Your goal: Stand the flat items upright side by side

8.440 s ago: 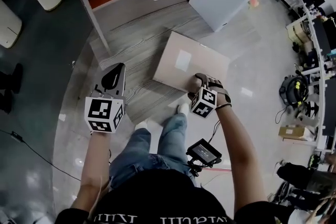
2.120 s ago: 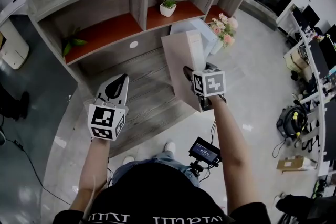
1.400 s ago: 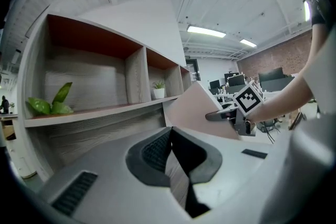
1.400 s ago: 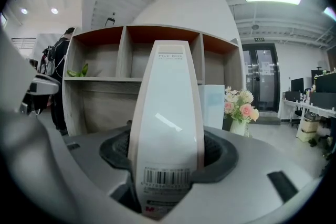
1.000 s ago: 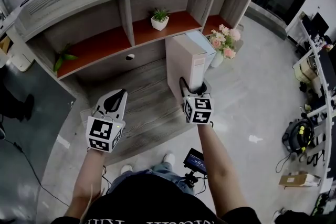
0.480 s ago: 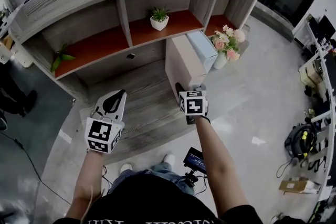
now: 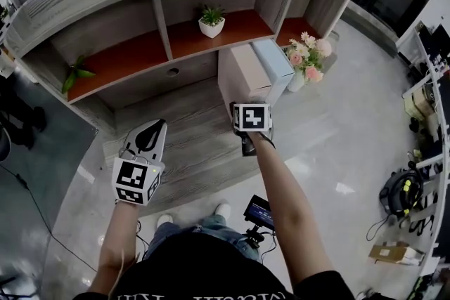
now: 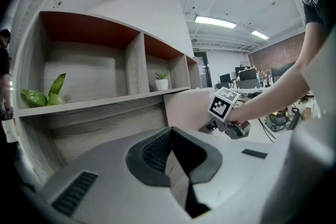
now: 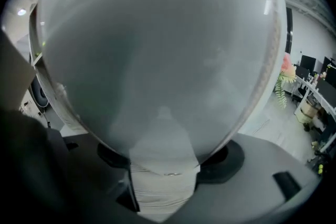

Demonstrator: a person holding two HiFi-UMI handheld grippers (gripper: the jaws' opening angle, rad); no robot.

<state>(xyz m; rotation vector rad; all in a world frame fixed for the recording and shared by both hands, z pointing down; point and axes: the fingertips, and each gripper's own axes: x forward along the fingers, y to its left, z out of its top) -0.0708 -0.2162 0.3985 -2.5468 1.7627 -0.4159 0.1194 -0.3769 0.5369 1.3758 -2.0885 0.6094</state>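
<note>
Right beside the pale blue box [image 7: 275,65], apparently touching its face, the flat beige box [image 7: 242,74] stands on edge on the wooden platform [image 7: 183,130]. It looks like stiff, smooth cardboard. It is probably light, but tall and narrow-footed, so a nudge could topple it away from the pale blue box. A pinch across its thin near edge, low down, seems the surest hold. At that edge sits the right gripper [image 7: 240,107]; its fingers [image 9: 252,191] have just been opening and stand wide, the box's edge between them, seemingly unpressed. Farther from the pale blue box, the left gripper [image 7: 158,127] hangs empty, fingers [image 8: 152,152] together.
</note>
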